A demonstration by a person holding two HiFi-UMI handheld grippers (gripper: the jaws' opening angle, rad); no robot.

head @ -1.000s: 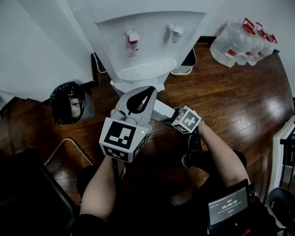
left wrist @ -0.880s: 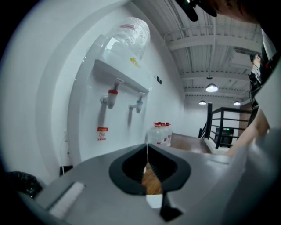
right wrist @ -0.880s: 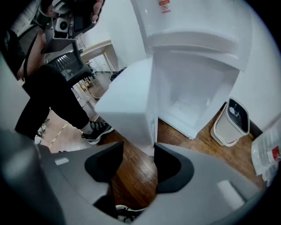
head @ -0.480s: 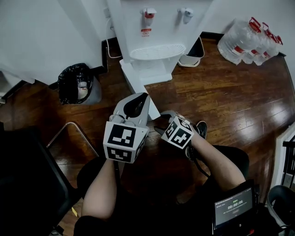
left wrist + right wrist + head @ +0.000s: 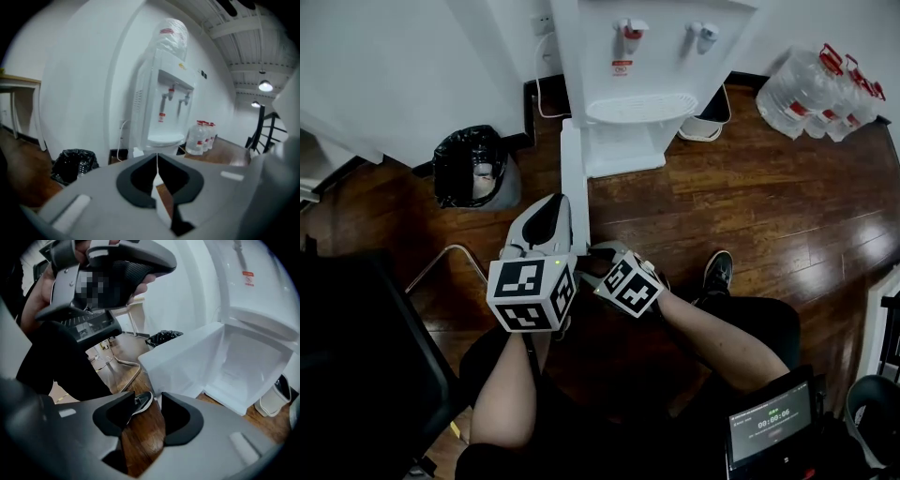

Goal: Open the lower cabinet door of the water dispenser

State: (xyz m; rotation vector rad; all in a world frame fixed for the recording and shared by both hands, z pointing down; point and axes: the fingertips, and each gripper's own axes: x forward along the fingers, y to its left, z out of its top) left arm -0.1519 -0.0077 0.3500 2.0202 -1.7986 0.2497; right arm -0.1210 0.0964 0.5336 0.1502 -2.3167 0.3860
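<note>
Here the lower cabinet door (image 5: 573, 183) of the water dispenser (image 5: 628, 84) stands swung wide open at the middle of the head view, hinged at the dispenser's front corner on its 9 o'clock side. Seen edge-on, its long line runs from 12 toward 6 o'clock, the free edge pointing at the person and the inner face turned toward 3 o'clock, beside the bared white compartment (image 5: 243, 366). The right claw (image 5: 598, 251) sits at the 6 o'clock end of the door, just beside that free edge. Its jaws stand about half apart and have just been closing, with only the wooden floor (image 5: 140, 437) and a shoe (image 5: 140, 404) showing in the gap; the door's lower corner lies just past the tips and no pad presses on it. The left claw (image 5: 553, 202) hovers near the door's 9 o'clock side, its jaws brought together along a thin seam and clamped on nothing.
</note>
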